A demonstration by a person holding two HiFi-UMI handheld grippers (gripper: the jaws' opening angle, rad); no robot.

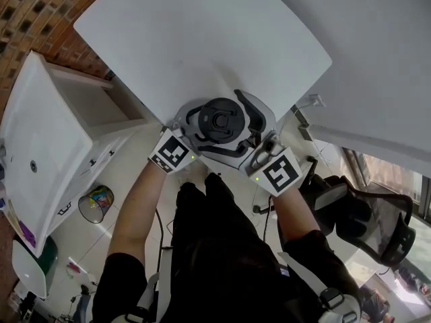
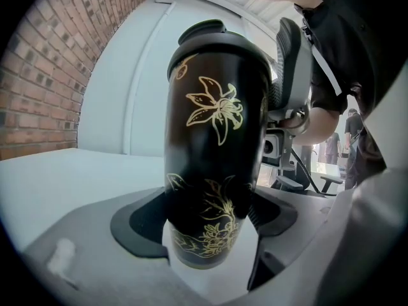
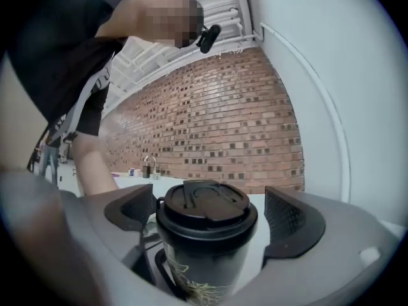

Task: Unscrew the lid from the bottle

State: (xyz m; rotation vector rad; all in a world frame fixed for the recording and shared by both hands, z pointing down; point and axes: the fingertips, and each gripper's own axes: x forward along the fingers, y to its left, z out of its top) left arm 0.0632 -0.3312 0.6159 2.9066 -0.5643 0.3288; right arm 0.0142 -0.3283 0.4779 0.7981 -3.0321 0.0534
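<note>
A black bottle (image 2: 213, 158) with gold flower print stands upright at the near edge of the white table (image 1: 202, 39). Its black lid (image 1: 221, 121) is on top. My left gripper (image 2: 210, 218) is shut on the bottle's lower body, both dark pads (image 2: 143, 225) pressing its sides. My right gripper (image 3: 207, 218) is up at the level of the lid (image 3: 205, 209), with one jaw on each side of it. It is open: the right pad (image 3: 290, 225) stands clear of the lid and the left one is very close to it. From the head view both grippers (image 1: 250, 128) crowd around the bottle.
A brick wall (image 3: 223, 126) runs behind the table. A white cabinet (image 1: 47, 133) stands to the left, with a wastebasket (image 1: 96, 204) on the floor beside it. A black office chair (image 1: 363, 214) is at the right. The person's legs are under the table edge.
</note>
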